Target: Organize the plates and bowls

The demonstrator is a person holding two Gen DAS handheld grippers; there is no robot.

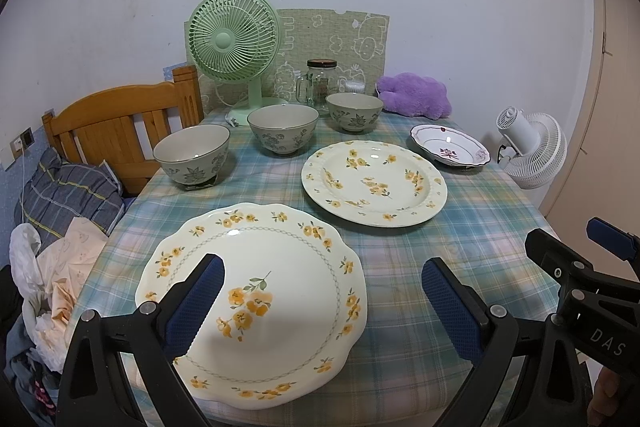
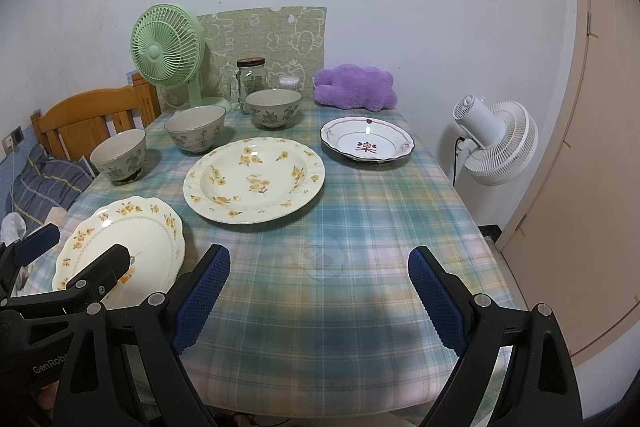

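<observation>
Against a pale wall, plaid-clothed table [image 2: 360,227] under both spread, empty claws, left claw [image 1: 322,307] and right claw [image 2: 320,301].

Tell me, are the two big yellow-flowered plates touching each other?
Apart. The right wrist view shows a strip of checked tablecloth between the scalloped plate and the round plate; the left wrist view shows the same gap.

three plates [image 2: 254,179], three bowls [image 2: 195,128], two fans [image 2: 168,45], one jar [image 2: 251,79], one purple cushion [image 2: 354,87].
</observation>
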